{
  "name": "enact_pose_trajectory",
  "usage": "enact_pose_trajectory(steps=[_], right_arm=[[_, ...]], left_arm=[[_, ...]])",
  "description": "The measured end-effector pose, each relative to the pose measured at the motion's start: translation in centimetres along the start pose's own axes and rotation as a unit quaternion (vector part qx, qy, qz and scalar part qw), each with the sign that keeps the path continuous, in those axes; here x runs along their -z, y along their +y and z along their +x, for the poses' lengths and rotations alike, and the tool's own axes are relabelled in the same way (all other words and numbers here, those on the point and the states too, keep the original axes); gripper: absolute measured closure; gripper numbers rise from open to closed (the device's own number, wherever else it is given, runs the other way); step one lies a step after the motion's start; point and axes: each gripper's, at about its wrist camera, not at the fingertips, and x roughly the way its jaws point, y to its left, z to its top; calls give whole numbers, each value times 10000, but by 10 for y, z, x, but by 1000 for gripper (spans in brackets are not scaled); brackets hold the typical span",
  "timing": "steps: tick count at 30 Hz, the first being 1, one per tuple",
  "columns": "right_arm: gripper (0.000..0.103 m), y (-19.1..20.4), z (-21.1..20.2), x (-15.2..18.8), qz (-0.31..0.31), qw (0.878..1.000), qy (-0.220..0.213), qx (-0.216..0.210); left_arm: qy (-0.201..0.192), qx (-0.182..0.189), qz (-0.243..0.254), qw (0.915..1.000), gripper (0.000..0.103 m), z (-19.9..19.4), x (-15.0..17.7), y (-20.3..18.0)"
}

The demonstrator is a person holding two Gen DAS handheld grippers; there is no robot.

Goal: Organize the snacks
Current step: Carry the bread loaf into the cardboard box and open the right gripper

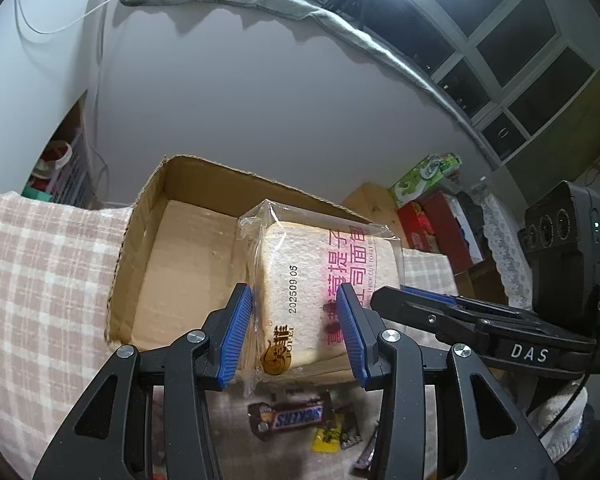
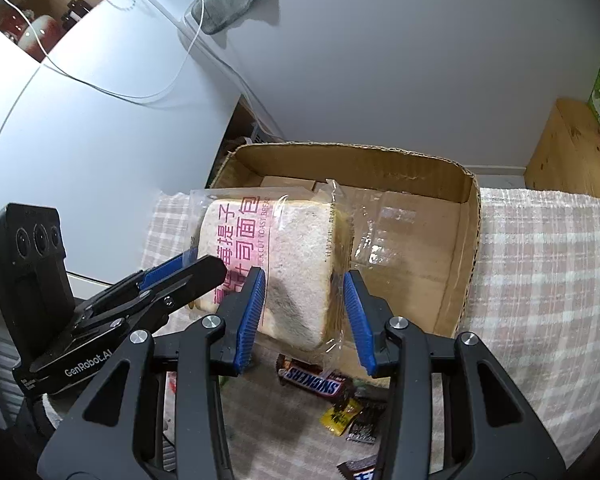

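Note:
A clear-wrapped toast bread pack [image 1: 320, 280] with pink print is held in the air over the front edge of an open cardboard box [image 1: 180, 248]. My left gripper [image 1: 296, 332] is shut on one end of the pack. My right gripper [image 2: 304, 312] is shut on the other end of the same pack [image 2: 296, 264]. The box [image 2: 420, 240] looks empty inside. A Snickers bar [image 1: 292, 418] lies on the checked cloth below the pack; it also shows in the right wrist view [image 2: 316, 380]. Small yellow and dark candy wrappers [image 2: 348, 420] lie beside it.
The box sits on a pink checked cloth [image 1: 40, 280] against a white wall. A wooden box [image 2: 568, 152] and green and red packages [image 1: 424, 176] stand at the right. Another dark wrapper [image 2: 360, 470] lies at the near edge.

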Motion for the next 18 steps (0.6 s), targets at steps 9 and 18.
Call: enact_pose_trajectory(steps=[9, 18], right_arm=[[58, -12, 14, -5, 34, 9996, 161, 231], [58, -8, -2, 5, -186, 9993, 66, 313]], left_arm=[[84, -355, -15, 9993, 62, 10, 2, 13], [-164, -552, 92, 9983, 61, -18, 3, 13]])
